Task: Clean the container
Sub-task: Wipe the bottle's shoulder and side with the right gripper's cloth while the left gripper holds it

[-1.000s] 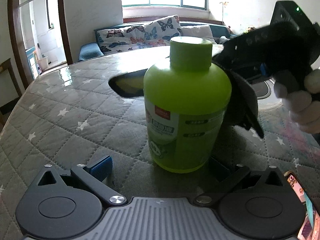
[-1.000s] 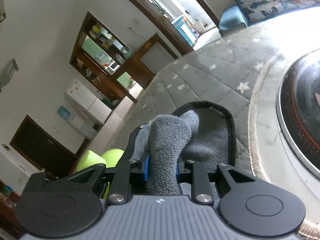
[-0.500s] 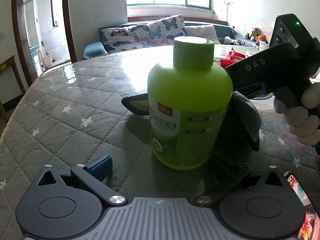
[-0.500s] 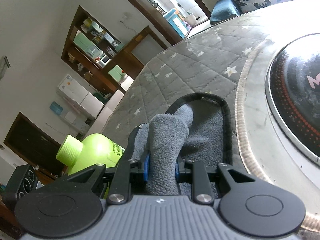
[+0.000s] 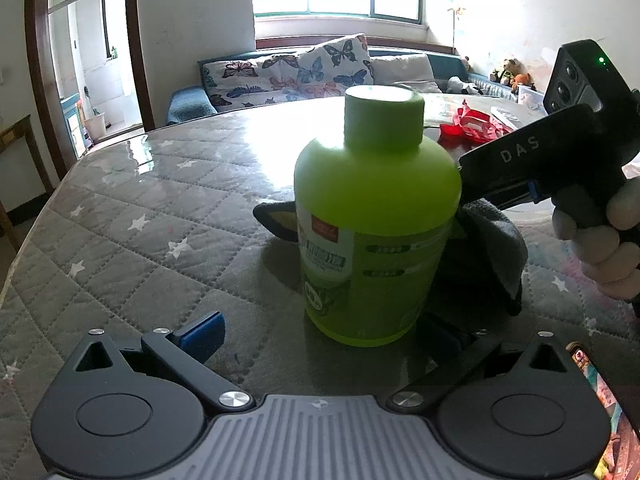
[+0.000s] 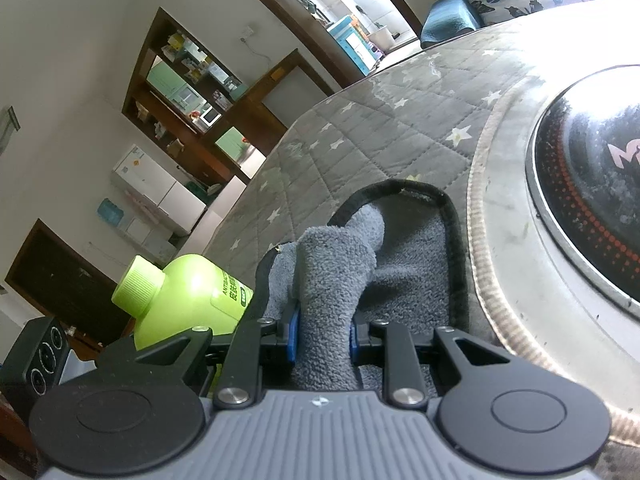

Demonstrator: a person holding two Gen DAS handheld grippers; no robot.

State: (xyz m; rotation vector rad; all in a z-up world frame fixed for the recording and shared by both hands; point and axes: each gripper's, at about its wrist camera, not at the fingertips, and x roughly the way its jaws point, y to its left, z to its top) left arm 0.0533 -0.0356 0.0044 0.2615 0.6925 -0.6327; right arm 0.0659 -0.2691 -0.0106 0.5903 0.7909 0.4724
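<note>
Left wrist view – left claw spread wide before green bottle; right claw clamps grey cloth.

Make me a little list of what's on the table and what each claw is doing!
bottle: green bottle standing upright on the table, green cap on
cloth: grey cloth bunched up, part lying on the table beside the bottle
left claw: left claw open, fingers either side of the bottle's base, not squeezing
right claw: right claw shut on the grey cloth
table: quilted grey cover with stars
also there: round dark-topped cooker, red thing far back
</note>
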